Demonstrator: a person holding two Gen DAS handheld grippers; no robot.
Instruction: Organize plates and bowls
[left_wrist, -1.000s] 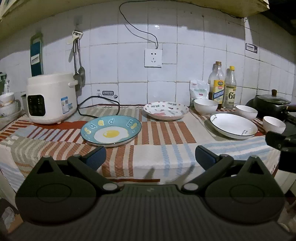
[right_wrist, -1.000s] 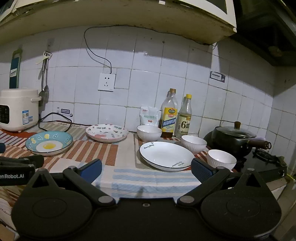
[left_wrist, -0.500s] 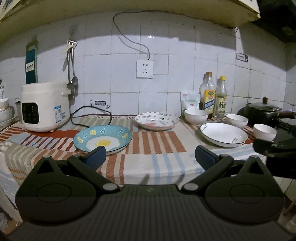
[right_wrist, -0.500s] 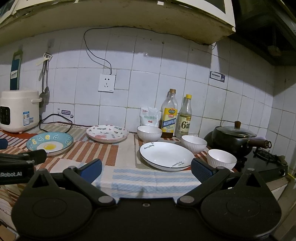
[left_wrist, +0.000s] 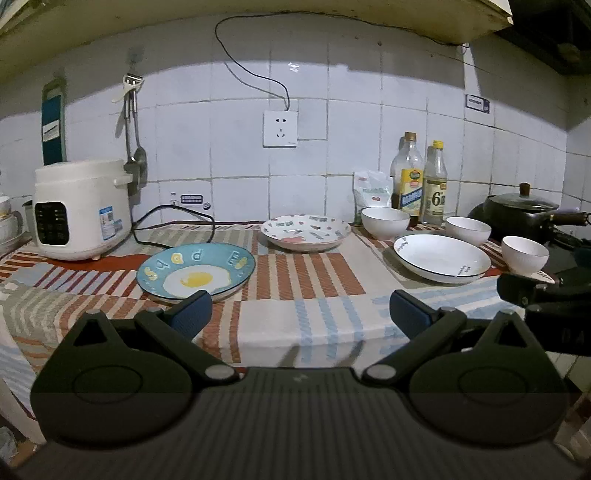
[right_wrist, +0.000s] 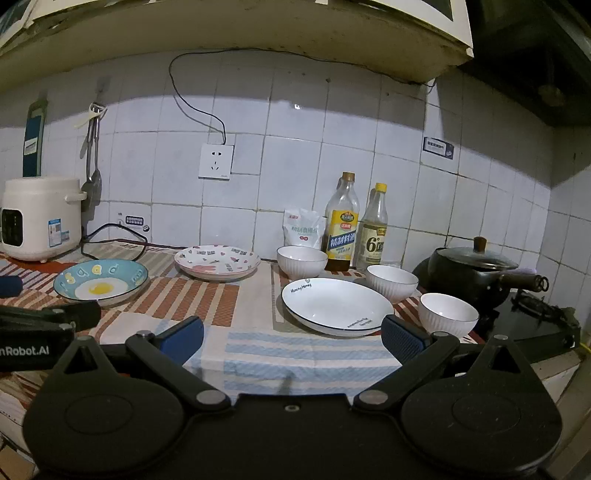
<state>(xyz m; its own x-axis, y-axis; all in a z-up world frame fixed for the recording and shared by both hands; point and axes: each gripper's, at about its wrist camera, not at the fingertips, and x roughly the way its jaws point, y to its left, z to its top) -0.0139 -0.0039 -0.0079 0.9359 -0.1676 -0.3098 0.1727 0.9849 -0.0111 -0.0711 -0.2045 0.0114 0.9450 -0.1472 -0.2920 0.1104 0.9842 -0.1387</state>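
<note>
Three plates and three white bowls are spread singly, none stacked. The blue egg plate (left_wrist: 195, 271) lies left of centre, the patterned plate (left_wrist: 306, 232) mid-frame, the white plate (right_wrist: 337, 305) right of centre, bowls around it. Likely each plate is best gripped by its near rim. The left gripper (left_wrist: 299, 314) and right gripper (right_wrist: 291, 334) are held wide apart, empty.

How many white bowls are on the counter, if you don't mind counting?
3: one bowl before the bottles, one behind the white plate, one nearest the stove. Crockery at the left view's far-left edge is unclear.
</note>
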